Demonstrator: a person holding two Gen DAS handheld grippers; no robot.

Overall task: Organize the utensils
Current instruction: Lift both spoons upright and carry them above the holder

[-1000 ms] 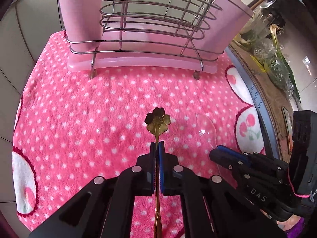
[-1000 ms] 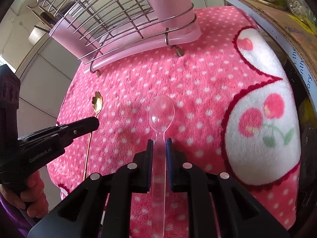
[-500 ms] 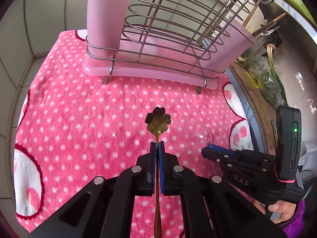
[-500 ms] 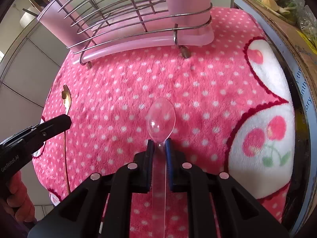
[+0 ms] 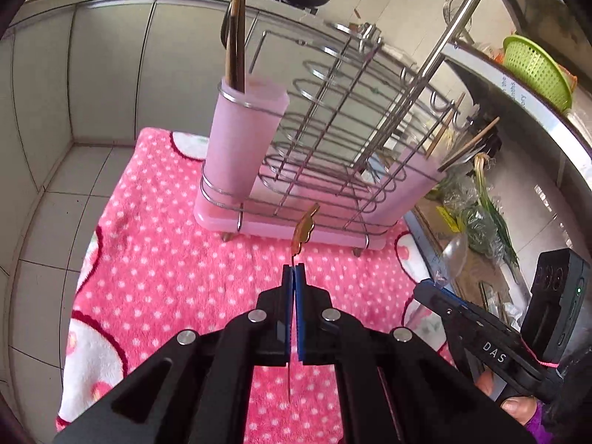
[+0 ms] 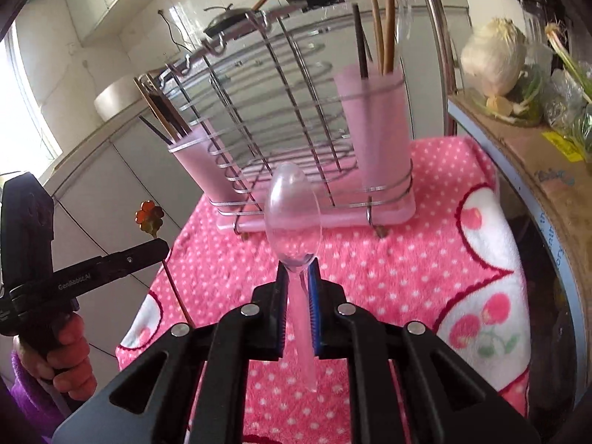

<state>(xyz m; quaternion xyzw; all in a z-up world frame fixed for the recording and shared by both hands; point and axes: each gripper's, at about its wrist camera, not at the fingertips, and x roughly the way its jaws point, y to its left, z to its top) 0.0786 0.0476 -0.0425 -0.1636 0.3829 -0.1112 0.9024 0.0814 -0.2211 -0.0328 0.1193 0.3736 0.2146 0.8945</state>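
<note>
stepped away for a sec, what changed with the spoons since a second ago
Both spoons were lifted off the pink dotted towel: the left gripper raised the gold flower-ended spoon, the right gripper raised the clear plastic spoon, and both views now face the wire rack with pink cups. Both grippers stay shut on their spoons; the rack has not moved.

Hot-pink towel [image 5: 166, 277] with white polka dots and cherry prints; pale pink cups [image 6: 373, 118] in a silver wire rack [image 5: 333, 140]; gold spoon [image 5: 304, 227]; clear plastic spoon [image 6: 294, 218]; lime-green basket [image 5: 536, 70].
</note>
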